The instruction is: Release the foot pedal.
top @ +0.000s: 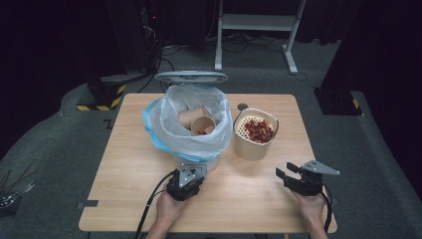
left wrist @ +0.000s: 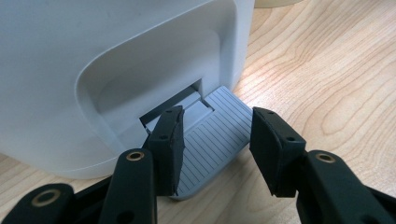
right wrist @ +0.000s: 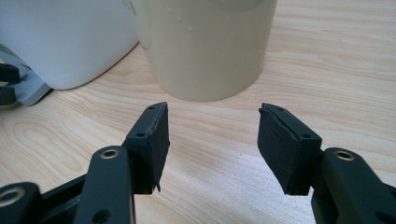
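Observation:
A white pedal bin (top: 215, 162) stands mid-table, lined with a clear and blue bag (top: 164, 130), its lid (top: 190, 76) raised behind. Paper cups (top: 203, 124) lie inside the bag. My left gripper (top: 195, 168) is at the bin's front foot. In the left gripper view its open jaws (left wrist: 215, 135) sit over the grey ribbed pedal (left wrist: 212, 140), the left pad resting on it, below the bin's white body (left wrist: 93, 56). A beige perforated container (top: 255, 133) of red pieces (top: 259, 130) stands right of the bin. My right gripper (top: 284, 172) is open and empty, its jaws (right wrist: 212, 126) facing the beige container (right wrist: 205, 46) a short way off.
A small dark round hole (top: 242, 106) sits in the tabletop behind the container. The right gripper view also shows the bin (right wrist: 60, 42) and its pedal (right wrist: 30, 91) at the left. Bare wood lies along the table's front edge (top: 239, 224). Cables and a stand are on the floor beyond.

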